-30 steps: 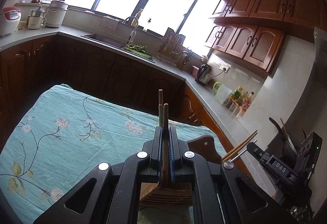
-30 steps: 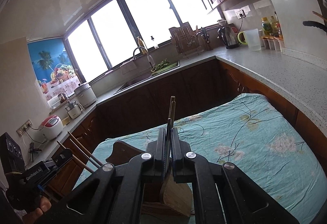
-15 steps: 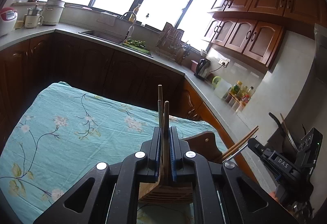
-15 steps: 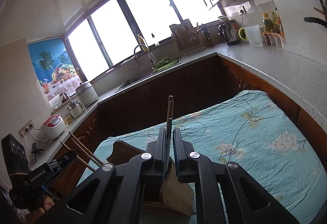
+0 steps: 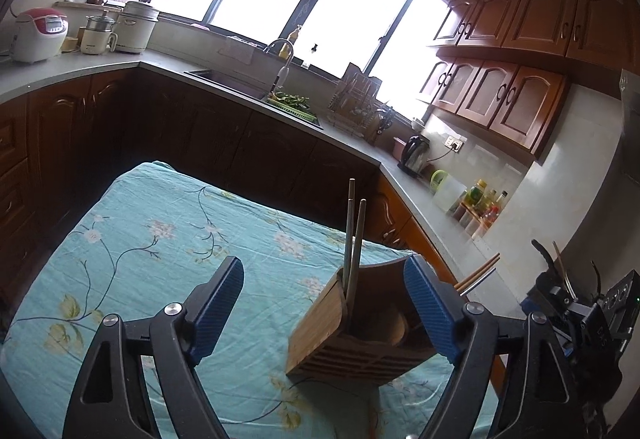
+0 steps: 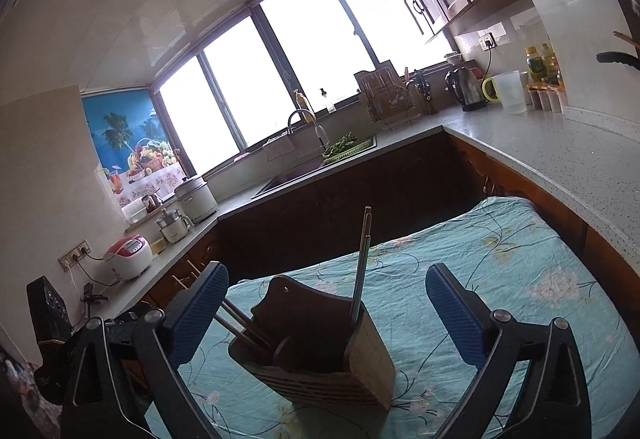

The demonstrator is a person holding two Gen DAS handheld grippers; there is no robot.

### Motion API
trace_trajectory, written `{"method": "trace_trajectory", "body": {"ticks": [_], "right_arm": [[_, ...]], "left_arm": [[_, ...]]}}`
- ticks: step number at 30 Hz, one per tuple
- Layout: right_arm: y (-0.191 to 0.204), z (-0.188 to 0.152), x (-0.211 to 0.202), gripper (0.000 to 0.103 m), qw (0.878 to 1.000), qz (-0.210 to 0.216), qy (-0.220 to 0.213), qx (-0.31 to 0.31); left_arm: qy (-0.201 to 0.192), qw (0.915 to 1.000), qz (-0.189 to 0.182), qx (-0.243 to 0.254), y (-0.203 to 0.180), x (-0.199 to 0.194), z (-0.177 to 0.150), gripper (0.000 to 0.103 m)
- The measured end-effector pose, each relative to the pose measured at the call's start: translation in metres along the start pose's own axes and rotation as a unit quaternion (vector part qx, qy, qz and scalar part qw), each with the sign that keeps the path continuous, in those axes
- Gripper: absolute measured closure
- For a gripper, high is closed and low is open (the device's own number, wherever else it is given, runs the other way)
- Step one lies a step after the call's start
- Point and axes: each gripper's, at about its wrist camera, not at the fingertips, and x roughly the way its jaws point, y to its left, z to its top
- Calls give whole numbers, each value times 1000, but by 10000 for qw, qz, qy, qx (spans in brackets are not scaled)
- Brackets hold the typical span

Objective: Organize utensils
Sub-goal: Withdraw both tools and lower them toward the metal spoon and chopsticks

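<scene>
Chopsticks (image 5: 354, 239) stood in the holder (image 5: 360, 335), thin, stiff, slippery: best pinched mid-shaft. Left gripper (image 5: 324, 303) and right gripper (image 6: 326, 311) were opening, gripping nothing.

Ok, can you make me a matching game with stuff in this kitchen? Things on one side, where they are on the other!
Things:
1. chopsticks
2. wooden holder
3. kettle
4. rice cooker

Places:
A. on the flowery blue cloth
B. on the counter beside the clear jug
C. standing up inside the wooden holder
D. on the counter by a wall socket, near the fruit poster

Pairs: 1-C, 2-A, 3-B, 4-D
</scene>
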Motion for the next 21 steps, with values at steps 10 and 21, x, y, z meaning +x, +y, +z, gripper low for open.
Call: {"method": "trace_trajectory", "body": {"ticks": [10,21], "right_arm": [[17,-20,-42,0,9998,79,110,-141],[8,-60,-79,0,9982,-192,562,-107]], "left_arm": [[96,9997,235,-42,5,-64,-24,6],[302,9986,397,153,-2,-114,-42,5]]}}
